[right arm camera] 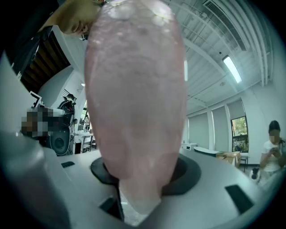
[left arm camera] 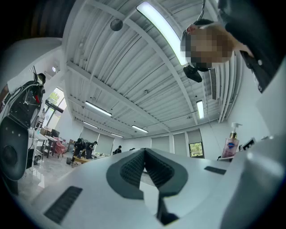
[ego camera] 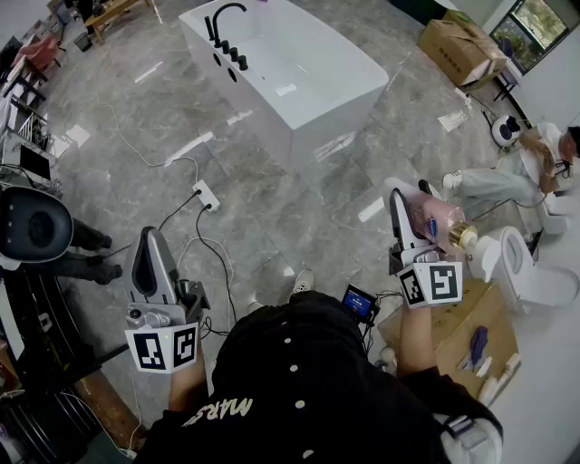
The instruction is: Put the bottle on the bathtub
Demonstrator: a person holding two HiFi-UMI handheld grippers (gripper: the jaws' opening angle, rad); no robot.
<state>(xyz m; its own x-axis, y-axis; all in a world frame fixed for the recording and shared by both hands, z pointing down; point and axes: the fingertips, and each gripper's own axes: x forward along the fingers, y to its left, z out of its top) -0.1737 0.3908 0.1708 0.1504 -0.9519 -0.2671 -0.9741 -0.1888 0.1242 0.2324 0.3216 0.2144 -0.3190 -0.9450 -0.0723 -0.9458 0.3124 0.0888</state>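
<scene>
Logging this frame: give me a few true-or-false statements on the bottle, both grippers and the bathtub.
1. The right gripper has its jaws closed on a pink bottle. True.
2. The bottle already stands on the bathtub. False: it is held in the right gripper, well apart from the bathtub.
3. The left gripper has its jaws together with nothing between them. True.
4. The faucet on the bathtub is white. False: it is black, on a white bathtub.
5. In the head view a white toilet stands to the right of the bottle. True.
</scene>
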